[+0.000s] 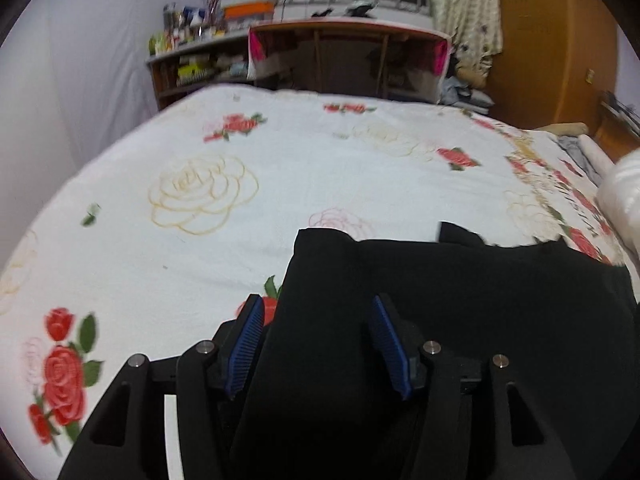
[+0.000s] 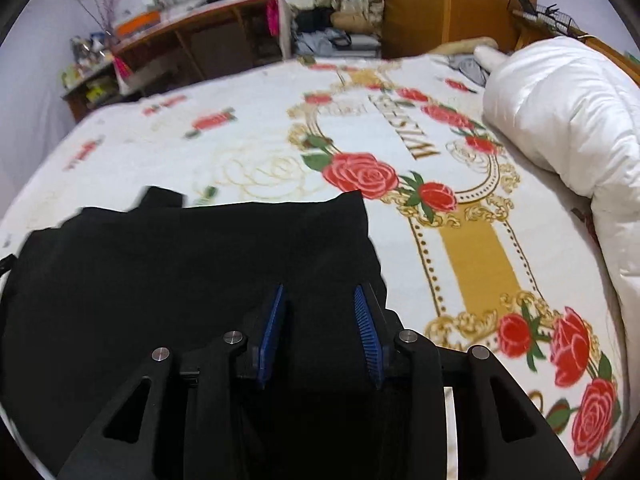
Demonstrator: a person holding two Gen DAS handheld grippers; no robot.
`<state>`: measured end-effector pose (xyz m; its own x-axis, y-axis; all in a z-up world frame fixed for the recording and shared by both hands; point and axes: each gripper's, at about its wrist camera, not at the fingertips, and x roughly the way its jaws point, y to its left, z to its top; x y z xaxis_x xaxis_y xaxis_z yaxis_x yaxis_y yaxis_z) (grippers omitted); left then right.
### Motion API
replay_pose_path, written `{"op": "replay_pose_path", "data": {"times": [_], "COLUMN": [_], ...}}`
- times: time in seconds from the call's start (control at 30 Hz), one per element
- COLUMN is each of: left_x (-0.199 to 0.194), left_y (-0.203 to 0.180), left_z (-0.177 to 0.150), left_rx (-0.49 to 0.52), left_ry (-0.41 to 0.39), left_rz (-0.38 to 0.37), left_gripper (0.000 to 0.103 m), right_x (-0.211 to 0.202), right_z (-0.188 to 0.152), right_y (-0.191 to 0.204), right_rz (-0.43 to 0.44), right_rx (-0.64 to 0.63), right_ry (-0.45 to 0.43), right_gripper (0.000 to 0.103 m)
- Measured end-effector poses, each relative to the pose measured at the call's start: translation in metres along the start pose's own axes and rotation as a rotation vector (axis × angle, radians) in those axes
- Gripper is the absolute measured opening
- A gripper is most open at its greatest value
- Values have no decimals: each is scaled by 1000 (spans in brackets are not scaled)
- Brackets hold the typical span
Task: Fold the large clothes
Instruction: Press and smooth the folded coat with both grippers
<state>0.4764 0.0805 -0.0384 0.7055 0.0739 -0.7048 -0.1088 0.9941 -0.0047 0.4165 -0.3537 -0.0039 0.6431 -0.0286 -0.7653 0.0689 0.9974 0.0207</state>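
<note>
A large black garment (image 1: 460, 300) lies flat on the bed, partly folded, its far edge straight across; it also shows in the right wrist view (image 2: 180, 272). My left gripper (image 1: 318, 308) is open over the garment's left edge, its blue pads (image 1: 250, 344) apart with black cloth between and below them. My right gripper (image 2: 320, 296) is open over the garment's right edge, blue pads (image 2: 366, 336) apart above the cloth. Whether either touches the cloth I cannot tell.
The bed carries a white blanket with red roses (image 1: 200, 160) and a gold band (image 2: 480, 256). A white duvet (image 2: 568, 128) is bunched at the right. A wooden desk and shelves (image 1: 340, 60) stand beyond the bed, a wardrobe (image 2: 448, 0) at far right.
</note>
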Motion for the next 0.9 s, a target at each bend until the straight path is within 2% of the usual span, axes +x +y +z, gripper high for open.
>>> {"op": "replay_pose_path", "data": {"times": [0.13,0.2,0.23,0.33,0.4,0.47,0.9], "left_x": [-48,-60,-59,-36,-34,-35,-46], "left_y": [-7,-12,-13,-5,0,-1,10], "left_z": [-24,-40,-49,-73,-82,-82,-78], "left_rx": [24,64,79,70,76,89,34], "left_ry": [-43,-51,-39,72,53,46,95], "left_rz": [-30,-11,-1,33,52,63,73], "left_gripper": [58,58,58,46,46,46,46], "right_x": [-42,-50,-49,-37,-35,-32,-45], "right_z": [-30,-45,-56,-76,-77,-77,-78], "right_y": [6,10,11,3,-7,-15,-23], "right_rz": [66,97,92,63,28,30,-11], "right_rx": [-4,-9,-24,-41,-29,-2,32], "right_ry": [-40,-31,-9,23,21,33,59], "right_gripper": [37,37,37,38,43,48,48]}}
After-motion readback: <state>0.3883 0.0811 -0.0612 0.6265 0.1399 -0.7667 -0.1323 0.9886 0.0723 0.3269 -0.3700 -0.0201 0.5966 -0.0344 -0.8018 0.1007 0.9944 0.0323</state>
